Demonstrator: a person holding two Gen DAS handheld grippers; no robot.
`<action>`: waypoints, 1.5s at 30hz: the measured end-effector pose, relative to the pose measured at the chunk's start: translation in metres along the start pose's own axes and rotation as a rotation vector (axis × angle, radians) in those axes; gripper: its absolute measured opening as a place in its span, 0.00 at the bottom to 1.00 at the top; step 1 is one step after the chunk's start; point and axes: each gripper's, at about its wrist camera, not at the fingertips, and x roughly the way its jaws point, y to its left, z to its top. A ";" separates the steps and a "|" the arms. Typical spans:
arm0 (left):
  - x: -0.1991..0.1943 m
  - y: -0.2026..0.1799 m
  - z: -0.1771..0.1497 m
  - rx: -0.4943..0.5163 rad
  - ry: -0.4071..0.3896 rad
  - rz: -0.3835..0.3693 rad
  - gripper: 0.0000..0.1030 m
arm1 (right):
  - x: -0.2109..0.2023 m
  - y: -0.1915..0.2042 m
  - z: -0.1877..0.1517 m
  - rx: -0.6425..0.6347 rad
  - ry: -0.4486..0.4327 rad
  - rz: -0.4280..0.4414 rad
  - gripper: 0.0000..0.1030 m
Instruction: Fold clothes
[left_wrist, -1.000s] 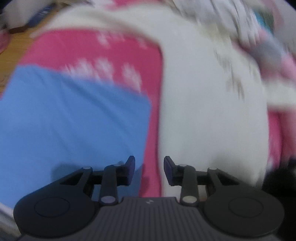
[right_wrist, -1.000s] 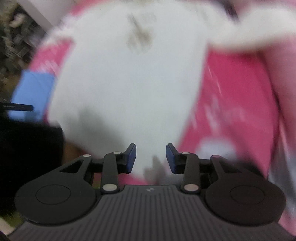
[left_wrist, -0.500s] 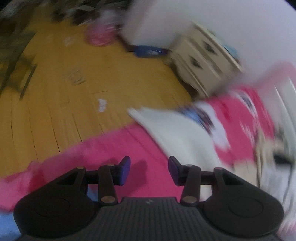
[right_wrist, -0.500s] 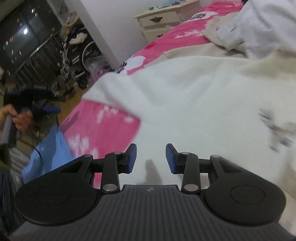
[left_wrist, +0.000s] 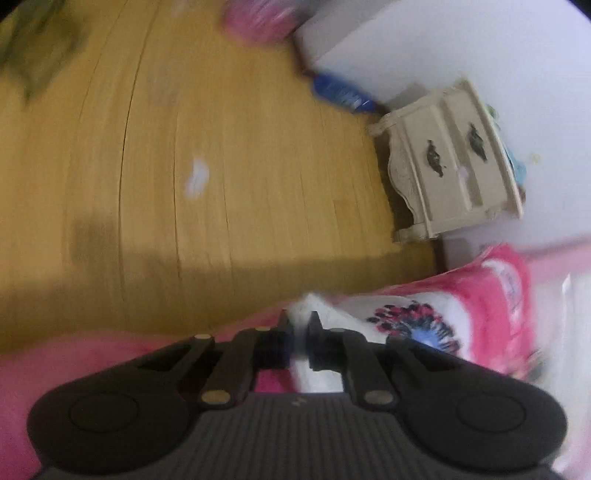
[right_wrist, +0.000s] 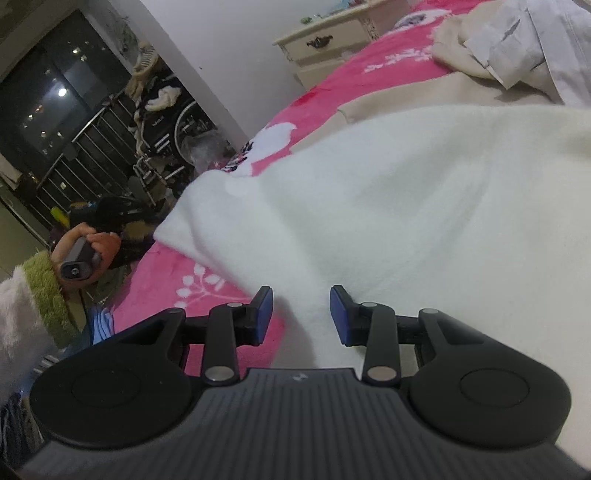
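- Pinching a corner of the white garment (left_wrist: 308, 308), my left hand-held gripper (left_wrist: 297, 320) has its fingers drawn close together with the cloth clamped between them, at the edge of the bed.
- My right hand-held gripper (right_wrist: 301, 308) is spread apart, holding nothing; its blue pads (right_wrist: 265, 312) sit low over the white garment (right_wrist: 424, 206), whose near edge runs between them.
- That garment lies spread across the pink blanket (right_wrist: 177, 273), one corner hanging toward the bed's side.
- Beyond it, beige clothing (right_wrist: 406, 98) and a pale crumpled piece (right_wrist: 535, 48) are piled farther up the bed.
- From the left wrist view, blurred, I see the pink blanket (left_wrist: 92, 363) with a printed white patch, then the wooden floor (left_wrist: 184, 166) and a cream nightstand (left_wrist: 447, 166) against the wall.
- In the right wrist view my left hand (right_wrist: 98, 245) grips its handle beside the bed, with a fuzzy green-and-white sleeve (right_wrist: 35, 291) below it.
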 end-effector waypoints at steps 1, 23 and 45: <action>-0.013 -0.006 -0.004 0.044 -0.052 -0.009 0.07 | -0.001 0.002 -0.001 -0.008 -0.006 -0.002 0.32; -0.063 0.067 0.004 -0.041 -0.219 0.223 0.13 | 0.003 0.063 0.012 -0.235 -0.072 -0.063 0.32; -0.022 -0.193 -0.276 0.947 0.199 -0.330 0.25 | -0.052 -0.154 0.080 0.037 -0.250 -0.527 0.22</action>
